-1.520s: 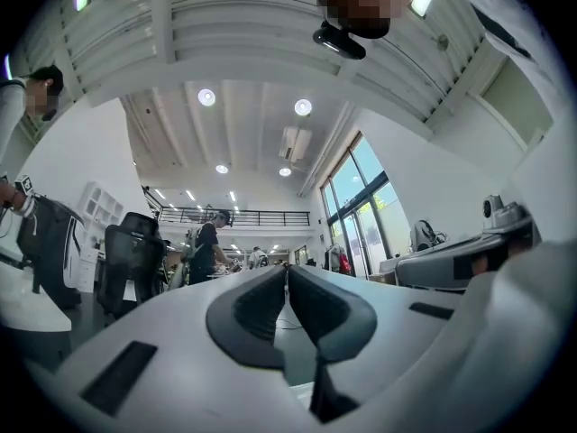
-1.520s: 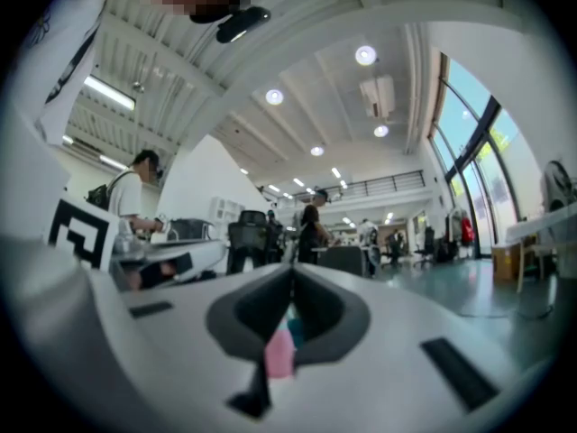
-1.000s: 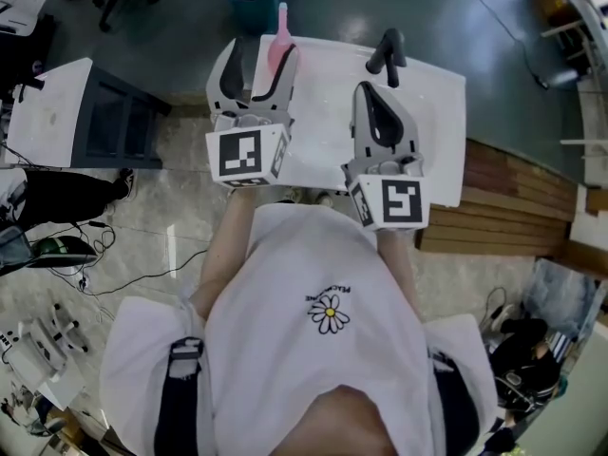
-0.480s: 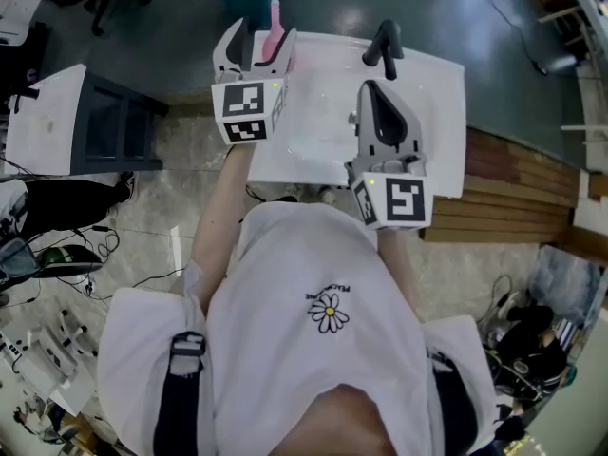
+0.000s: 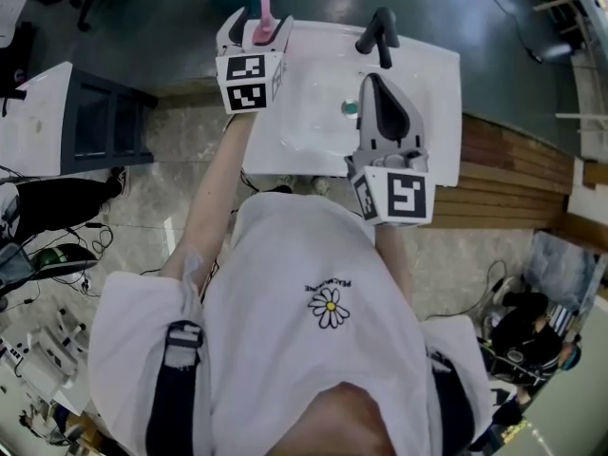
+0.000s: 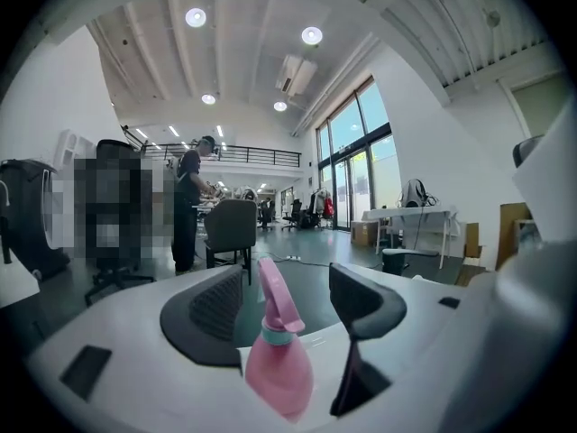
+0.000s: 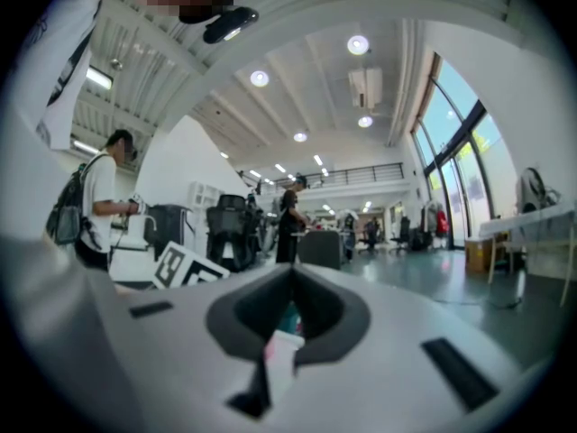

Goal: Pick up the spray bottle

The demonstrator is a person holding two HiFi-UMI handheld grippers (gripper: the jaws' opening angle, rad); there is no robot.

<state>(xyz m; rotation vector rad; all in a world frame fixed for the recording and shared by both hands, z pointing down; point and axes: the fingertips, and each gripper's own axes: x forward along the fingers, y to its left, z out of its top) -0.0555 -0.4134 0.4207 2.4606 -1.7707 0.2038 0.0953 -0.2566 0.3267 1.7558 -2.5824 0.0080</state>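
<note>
**Head view:** The spray bottle [image 5: 263, 12] stands at upper left, on the corner of the white table [image 5: 432, 112], between the jaws of the left gripper [image 5: 255, 31]. The right gripper [image 5: 373, 84] hovers mid-frame.

**Left gripper view:** Jaws wide apart, with the bottle low and centred between them, not clamped. It is probably light, smooth, rounded plastic that could slip, so take hold where the body narrows.

**Right gripper view:** Jaws together, holding nothing.

Tally: one pink spray bottle [image 5: 263, 9], one black object [image 5: 380, 34], one small green object [image 5: 350, 108], one table [image 5: 318, 136]; two grippers: left gripper [image 5: 255, 28], right gripper [image 5: 372, 85].
</note>
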